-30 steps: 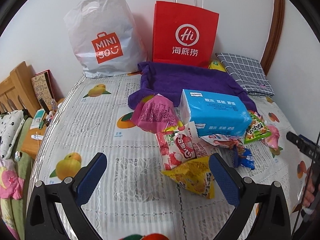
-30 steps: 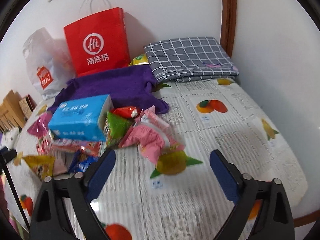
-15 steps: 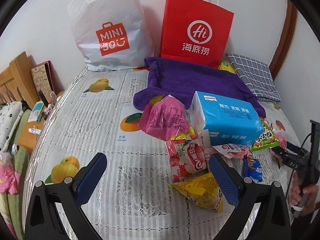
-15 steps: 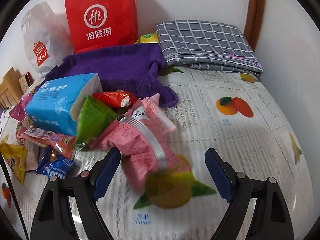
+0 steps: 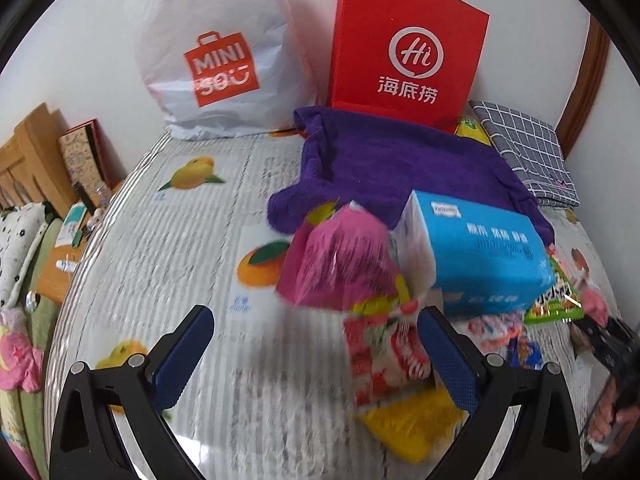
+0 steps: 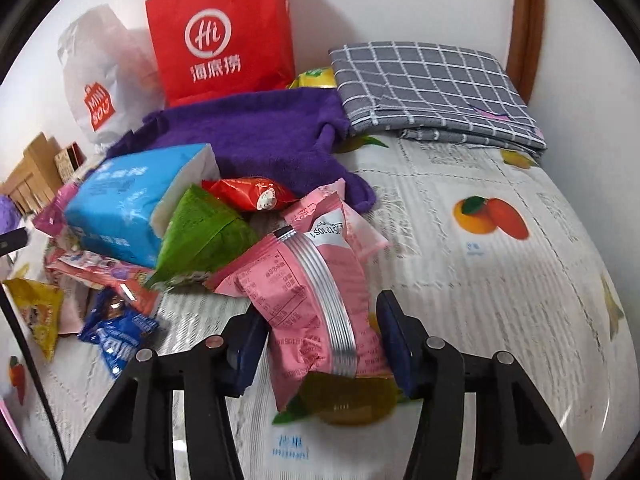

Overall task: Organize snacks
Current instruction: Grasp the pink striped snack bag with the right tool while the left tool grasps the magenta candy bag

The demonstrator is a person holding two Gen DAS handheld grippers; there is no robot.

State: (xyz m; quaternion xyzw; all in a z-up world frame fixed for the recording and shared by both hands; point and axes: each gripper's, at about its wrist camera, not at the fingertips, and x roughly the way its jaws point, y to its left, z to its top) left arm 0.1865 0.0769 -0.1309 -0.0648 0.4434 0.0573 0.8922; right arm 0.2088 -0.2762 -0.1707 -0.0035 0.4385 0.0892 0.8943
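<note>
On the bed: fruit-print cover [image 6: 460, 184] against a white wall, red paper bag [image 6: 220, 32] at the back.
Snacks: heaped beside blue tissue pack [image 6: 120, 204].
Right gripper [image 6: 320, 340]: jaws just closed in, now clamped on pink packet [image 6: 304, 292], which earlier lay ahead of them.
Left gripper [image 5: 316, 356]: spread wide, empty.

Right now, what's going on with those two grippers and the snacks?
Right gripper jaws just closing around pink snack packet. Left gripper open, empty, above snack pile. Blue tissue pack lies on the pile.
</note>
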